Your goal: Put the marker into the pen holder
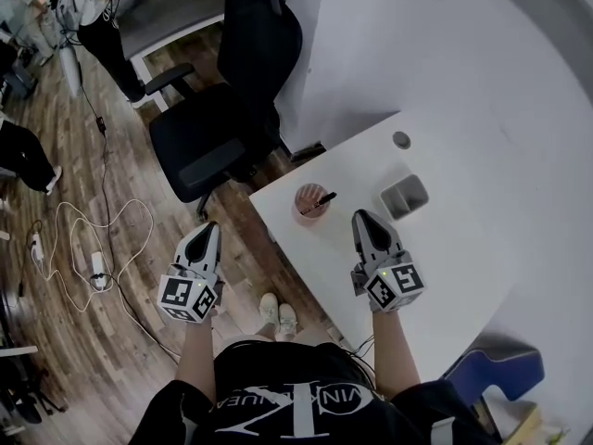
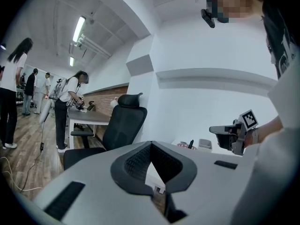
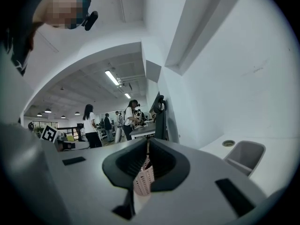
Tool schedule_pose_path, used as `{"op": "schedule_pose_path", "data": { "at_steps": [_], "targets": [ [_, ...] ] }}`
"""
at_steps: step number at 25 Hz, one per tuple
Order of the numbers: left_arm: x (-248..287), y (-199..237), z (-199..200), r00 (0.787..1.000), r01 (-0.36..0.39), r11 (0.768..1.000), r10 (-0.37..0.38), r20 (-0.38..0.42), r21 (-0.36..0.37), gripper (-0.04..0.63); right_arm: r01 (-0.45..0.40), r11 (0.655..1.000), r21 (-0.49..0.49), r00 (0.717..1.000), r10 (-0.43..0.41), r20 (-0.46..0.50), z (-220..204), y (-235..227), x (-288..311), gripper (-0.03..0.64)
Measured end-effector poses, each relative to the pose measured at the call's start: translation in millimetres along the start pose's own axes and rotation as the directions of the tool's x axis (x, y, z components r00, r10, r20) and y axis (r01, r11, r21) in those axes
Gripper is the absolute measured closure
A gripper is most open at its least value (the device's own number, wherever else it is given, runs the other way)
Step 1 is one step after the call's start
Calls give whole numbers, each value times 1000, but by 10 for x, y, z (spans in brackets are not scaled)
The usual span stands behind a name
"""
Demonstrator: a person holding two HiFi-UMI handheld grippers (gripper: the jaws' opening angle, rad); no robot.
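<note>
A black marker [image 1: 321, 201] leans in a pink mesh pen holder [image 1: 307, 207] near the left edge of the white table [image 1: 463, 248]. My right gripper [image 1: 361, 217] hovers just right of the holder, jaws shut with nothing between them. In the right gripper view the holder [image 3: 143, 181] shows below the closed fingertips [image 3: 146, 141]. My left gripper [image 1: 211, 229] hangs off the table over the wooden floor, also shut and empty [image 2: 151, 143]. From the left gripper view the marker [image 2: 191, 144] and holder [image 2: 182, 145] stand far off on the table.
A grey rectangular bin [image 1: 404, 196] sits right of the holder, with a round cable hole [image 1: 401, 140] behind it. A black office chair [image 1: 232, 91] stands beyond the table's left edge. Cables and a power strip [image 1: 96, 267] lie on the floor. People stand far back [image 1: 102, 17].
</note>
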State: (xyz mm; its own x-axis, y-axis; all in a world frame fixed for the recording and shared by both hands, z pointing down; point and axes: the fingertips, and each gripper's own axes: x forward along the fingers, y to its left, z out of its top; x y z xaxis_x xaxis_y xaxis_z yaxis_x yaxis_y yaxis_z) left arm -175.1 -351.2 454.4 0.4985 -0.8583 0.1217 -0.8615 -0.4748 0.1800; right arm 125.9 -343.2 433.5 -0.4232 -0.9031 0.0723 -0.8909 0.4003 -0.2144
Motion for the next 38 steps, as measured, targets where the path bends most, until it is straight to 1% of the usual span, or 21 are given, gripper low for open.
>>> {"op": "schedule_pose_path", "data": {
  "at_steps": [7, 16, 30, 38],
  "targets": [
    [-24, -26, 125, 1000, 8, 1000, -8, 18, 17, 583, 5, 1000, 2, 1000, -5, 10, 63, 12, -77, 586],
    [-37, 12, 292, 999, -3, 1000, 1, 51, 28, 583, -3, 1000, -11, 1000, 3, 23, 160, 58, -97, 588],
    [-80, 50, 397, 997, -6, 999, 4, 72, 34, 583, -6, 1000, -18, 1000, 7, 16, 170, 142, -91, 588],
    [-116, 87, 461, 996, -13, 999, 11, 85, 30, 583, -9, 1000, -19, 999, 10, 34, 253, 214, -98, 588]
  ]
}}
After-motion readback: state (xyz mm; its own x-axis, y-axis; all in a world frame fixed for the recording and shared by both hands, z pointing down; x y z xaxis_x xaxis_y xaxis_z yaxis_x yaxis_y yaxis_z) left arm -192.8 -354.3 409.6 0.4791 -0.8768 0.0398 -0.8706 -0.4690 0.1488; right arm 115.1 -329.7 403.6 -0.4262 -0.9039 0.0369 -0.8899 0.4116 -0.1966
